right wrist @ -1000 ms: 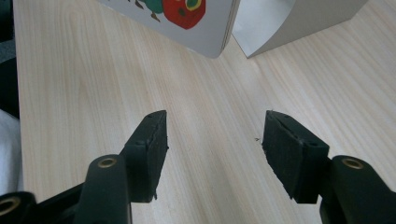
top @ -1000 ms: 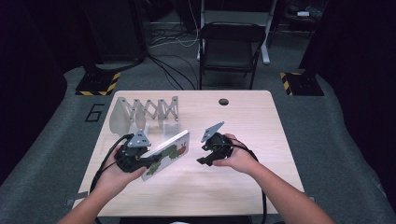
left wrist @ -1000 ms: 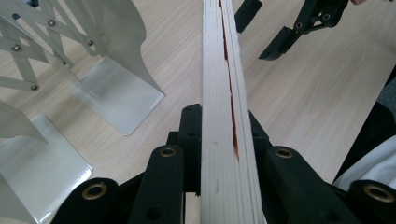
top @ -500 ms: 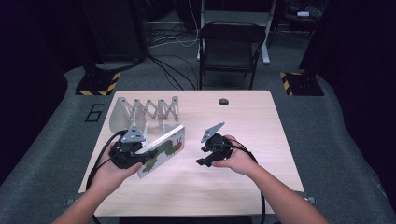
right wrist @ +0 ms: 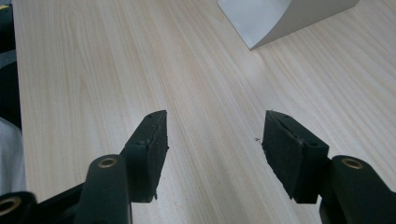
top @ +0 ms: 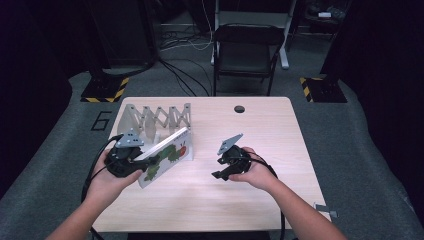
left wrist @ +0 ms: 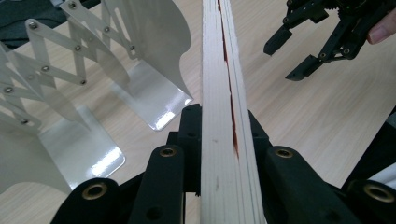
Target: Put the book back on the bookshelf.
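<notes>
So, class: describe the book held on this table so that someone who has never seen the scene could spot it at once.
Start at the pale wooden table, then find the white accordion-style metal rack near its far left corner. Just in front of it, the left gripper clamps a thin picture book by its edge. Its white cover with a green caterpillar and red spots is the one colourful thing there.

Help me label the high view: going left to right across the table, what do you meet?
Left gripper → book clamped in it → right gripper, open over bare table. The white folding rack overlaps the first two, so I leave it out.
</notes>
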### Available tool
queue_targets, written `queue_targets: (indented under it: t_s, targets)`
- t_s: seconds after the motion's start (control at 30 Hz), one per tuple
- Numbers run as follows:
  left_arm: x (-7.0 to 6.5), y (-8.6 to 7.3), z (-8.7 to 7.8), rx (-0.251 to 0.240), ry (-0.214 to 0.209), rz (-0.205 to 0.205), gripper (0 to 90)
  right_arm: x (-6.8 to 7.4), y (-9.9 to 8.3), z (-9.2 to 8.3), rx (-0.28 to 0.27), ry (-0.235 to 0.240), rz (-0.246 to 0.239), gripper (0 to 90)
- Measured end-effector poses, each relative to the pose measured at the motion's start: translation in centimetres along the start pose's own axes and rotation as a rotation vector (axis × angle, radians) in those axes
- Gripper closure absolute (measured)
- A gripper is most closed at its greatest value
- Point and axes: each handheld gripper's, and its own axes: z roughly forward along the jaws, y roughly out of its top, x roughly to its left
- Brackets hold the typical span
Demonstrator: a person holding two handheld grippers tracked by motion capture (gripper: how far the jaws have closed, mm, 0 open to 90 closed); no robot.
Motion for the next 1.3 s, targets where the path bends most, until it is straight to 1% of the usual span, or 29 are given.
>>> queue_targets:
  t_s: [0.03, 0.07, 0.1, 0.13, 0.2, 0.27, 0.3, 0.33, 0.37, 0.4, 0.47, 0.53, 0.57, 0.6, 0.67, 0.7, 0.77, 0.83, 0.87, 0.9, 0.93, 0.97, 1.0, 1.03, 1.07, 1.1, 1.2, 1.3]
  targets:
    - [0.1, 0.0, -0.2, -0.002, 0.002, -0.008, 75.9, 0.0, 0.0, -0.1, 0.003, -0.001, 0.001, 40.3]
    - [0.2, -0.1, -0.3, 0.006, 0.004, -0.003, 75.9, 0.0, -0.1, -0.1, 0.002, -0.003, -0.003, 40.3]
    - [0.3, -0.1, -0.4, 0.0, 0.009, -0.005, 75.9, 0.1, -0.1, -0.1, 0.0, -0.004, -0.005, 40.3]
    - [0.4, -0.2, -0.6, 0.007, 0.008, -0.005, 75.9, 0.1, -0.1, -0.1, -0.006, -0.01, -0.002, 40.3]
    - [0.6, -0.3, -0.8, 0.006, 0.014, -0.011, 75.9, 0.1, -0.2, -0.1, 0.004, -0.006, -0.008, 40.3]
    - [0.8, -0.5, -1.0, 0.011, 0.022, -0.014, 75.9, 0.2, -0.3, -0.1, -0.011, -0.009, -0.003, 40.3]
    - [0.9, -0.6, -1.1, 0.005, 0.029, -0.018, 75.9, 0.2, -0.3, -0.1, -0.002, -0.008, -0.005, 40.3]
    - [1.0, -0.7, -1.3, 0.011, 0.031, -0.018, 75.9, 0.2, -0.3, -0.2, 0.002, -0.01, -0.001, 40.3]
    - [1.1, -0.8, -1.4, 0.003, 0.036, -0.033, 76.0, 0.2, -0.4, -0.1, 0.002, -0.01, -0.003, 40.3]
    - [1.3, -0.9, -1.5, 0.007, 0.041, -0.029, 75.9, 0.2, -0.4, -0.1, -0.007, -0.016, 0.0, 40.3]
    - [1.5, -1.1, -1.7, 0.001, 0.045, -0.045, 75.9, 0.2, -0.5, -0.2, 0.002, -0.015, 0.0, 40.2]
    - [1.7, -1.3, -2.0, 0.001, 0.056, -0.05, 76.0, 0.2, -0.6, -0.1, -0.002, -0.01, 0.009, 40.2]
    - [1.8, -1.4, -2.0, -0.002, 0.059, -0.057, 76.0, 0.1, -0.6, -0.1, 0.0, -0.015, 0.001, 40.1]
    - [2.0, -1.4, -2.2, 0.004, 0.062, -0.054, 75.9, 0.1, -0.7, 0.0, -0.006, -0.017, 0.006, 40.0]
    - [2.1, -1.6, -2.3, -0.001, 0.073, -0.059, 75.9, 0.0, -0.8, 0.0, -0.003, -0.015, 0.004, 40.0]
    - [2.2, -1.6, -2.4, 0.002, 0.07, -0.064, 75.9, 0.0, -0.9, 0.0, 0.001, -0.012, 0.011, 39.9]
    - [2.3, -1.8, -2.6, -0.003, 0.075, -0.071, 75.9, 0.0, -1.0, 0.0, 0.002, -0.017, 0.008, 39.9]
    - [2.5, -1.8, -2.8, 0.004, 0.079, -0.066, 76.0, -0.1, -1.2, 0.0, -0.001, -0.018, 0.012, 39.9]
    - [2.5, -1.9, -2.9, 0.004, 0.084, -0.068, 75.9, -0.1, -1.2, -0.1, -0.004, -0.022, 0.024, 39.8]
    - [2.6, -1.9, -3.0, 0.004, 0.087, -0.067, 75.9, -0.2, -1.3, -0.1, 0.002, -0.02, 0.016, 39.8]
    - [2.7, -2.0, -3.1, 0.007, 0.088, -0.069, 75.9, -0.2, -1.3, -0.1, 0.003, -0.017, 0.029, 39.7]
    - [2.7, -2.0, -3.2, 0.001, 0.096, -0.074, 75.9, -0.3, -1.3, -0.1, 0.003, -0.019, 0.024, 39.7]
    - [2.8, -2.1, -3.3, 0.001, 0.099, -0.08, 76.0, -0.2, -1.4, -0.1, -0.005, -0.028, 0.03, 39.6]
    - [2.9, -2.1, -3.3, -0.001, 0.103, -0.082, 75.9, -0.3, -1.4, -0.2, 0.004, -0.027, 0.029, 39.5]
    - [3.0, -2.2, -3.4, 0.001, 0.104, -0.084, 75.9, -0.3, -1.4, -0.2, 0.0, -0.024, 0.031, 39.4]
    - [3.1, -2.2, -3.4, -0.007, 0.114, -0.092, 75.9, -0.3, -1.4, -0.2, 0.003, -0.029, 0.027, 39.4]
    - [3.4, -2.4, -3.6, -0.005, 0.118, -0.107, 75.9, -0.4, -1.4, -0.1, -0.001, -0.029, 0.022, 39.4]
    - [3.8, -2.5, -3.8, -0.004, 0.125, -0.112, 75.9, -0.4, -1.5, 0.0, 0.0, -0.027, 0.032, 39.4]
